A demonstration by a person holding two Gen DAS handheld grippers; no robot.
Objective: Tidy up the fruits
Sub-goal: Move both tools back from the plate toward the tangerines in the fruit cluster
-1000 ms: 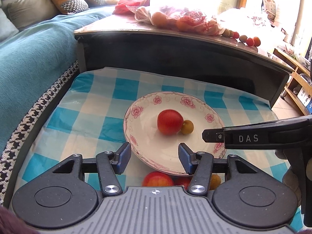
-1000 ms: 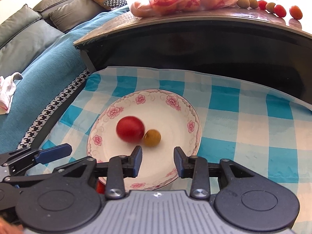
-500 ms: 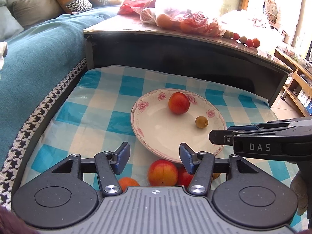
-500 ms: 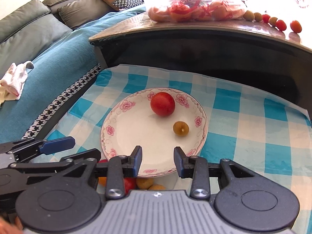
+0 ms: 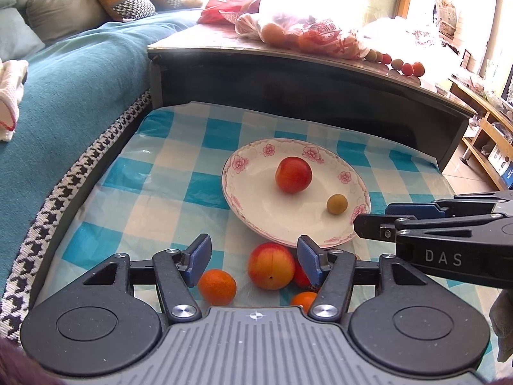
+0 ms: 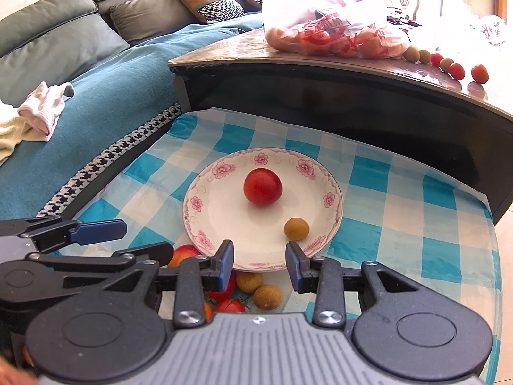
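My left gripper point(image 5: 255, 258) hovers low over the checked tablecloth point(image 5: 154, 176) with its jaws spread and nothing between the pads. Just under it, off the plate, lie a yellow-red peach point(image 5: 271, 266) and a small orange point(image 5: 217, 287); a second orange point(image 5: 304, 300) and a red fruit point(image 5: 301, 277) peek out behind the right finger, partly hidden. My right gripper point(image 6: 259, 264) also has its jaws parted and empty, held just short of the near rim of the floral plate point(image 6: 205, 211). From the left wrist view I see it come in from the side, its blue pad point(image 5: 413, 209) level with the plate's right edge.

On the plate sit a red peach point(image 6: 263, 186) toward the middle and a small olive-brown fruit point(image 6: 296, 228) near the right-front rim, the two apart from each other. Below the right gripper, on the cloth, two more small brown fruits point(image 6: 267, 296) lie beside some red ones point(image 6: 229, 305).

Behind the low surface stands a raised dark tabletop point(image 6: 352, 67) carrying a plastic bag of fruit point(image 6: 333, 37) and a row of small red and green fruits point(image 6: 449, 65). A sofa with a teal cover point(image 5: 73, 73) runs along the left.
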